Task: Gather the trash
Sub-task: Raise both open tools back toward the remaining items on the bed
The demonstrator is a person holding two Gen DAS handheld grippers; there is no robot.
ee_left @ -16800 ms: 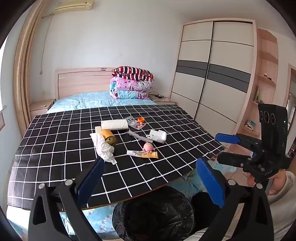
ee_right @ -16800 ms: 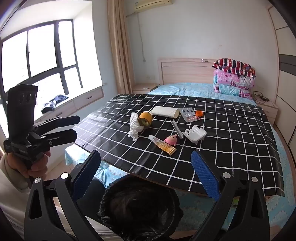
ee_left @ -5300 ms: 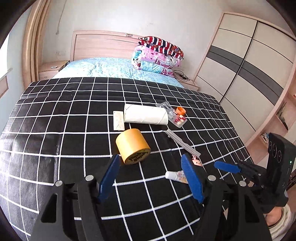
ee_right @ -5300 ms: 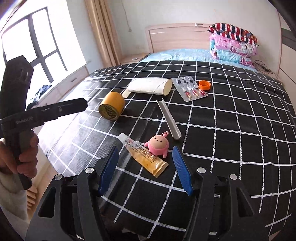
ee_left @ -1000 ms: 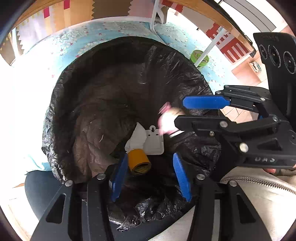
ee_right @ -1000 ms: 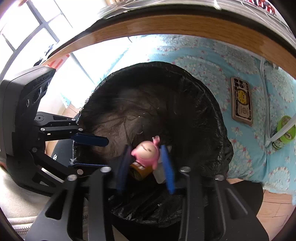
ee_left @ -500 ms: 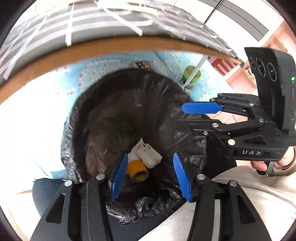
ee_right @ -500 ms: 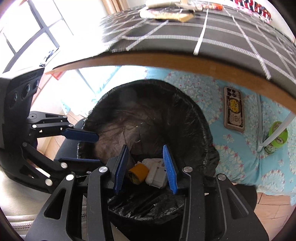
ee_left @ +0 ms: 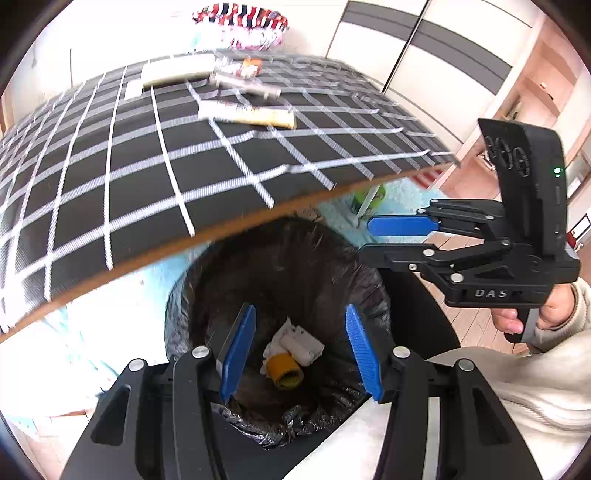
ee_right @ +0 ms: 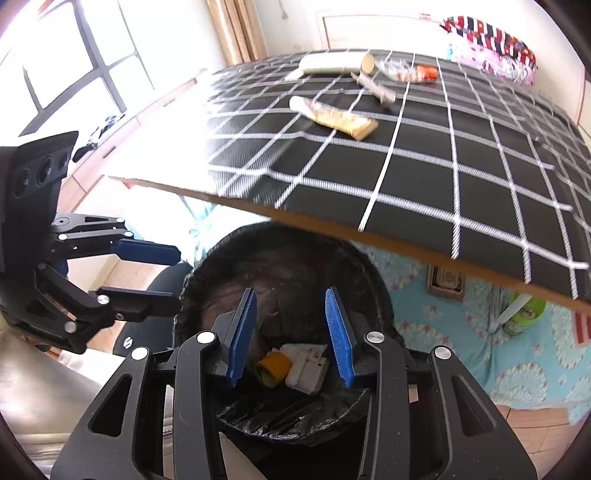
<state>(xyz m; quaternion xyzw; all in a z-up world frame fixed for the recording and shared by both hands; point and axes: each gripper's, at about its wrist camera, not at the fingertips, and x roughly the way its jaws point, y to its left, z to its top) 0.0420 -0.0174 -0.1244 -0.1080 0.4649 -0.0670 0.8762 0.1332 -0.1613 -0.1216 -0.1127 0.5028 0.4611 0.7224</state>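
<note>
The black-lined trash bin [ee_left: 280, 258] [ee_right: 295, 251] stands under the table's front edge. Inside lie a yellow tape roll [ee_left: 284, 371] [ee_right: 273, 363], a white plastic piece [ee_left: 301, 343] [ee_right: 306, 369] and crumpled tissue. My left gripper [ee_left: 300, 349] is open and empty above the bin. My right gripper [ee_right: 291, 332] is open and empty above it too, and shows at the right of the left wrist view [ee_left: 384, 238]. On the black checked table [ee_left: 129, 177] lie a yellow tube [ee_left: 247, 112] [ee_right: 334, 116], a syringe [ee_right: 373, 86], a paper roll [ee_right: 332, 62] and a pill blister [ee_right: 404, 72].
A green can [ee_right: 524, 312] and a phone [ee_right: 445, 280] lie on the blue floor mat under the table. Folded bedding [ee_right: 487, 33] is at the far end. A window is at the left, a wardrobe [ee_left: 424, 48] at the right.
Both grippers have risen and tilted up from the bin, so the tabletop shows again. One second ago the right gripper held the pink toy over the bin; now it is empty.
</note>
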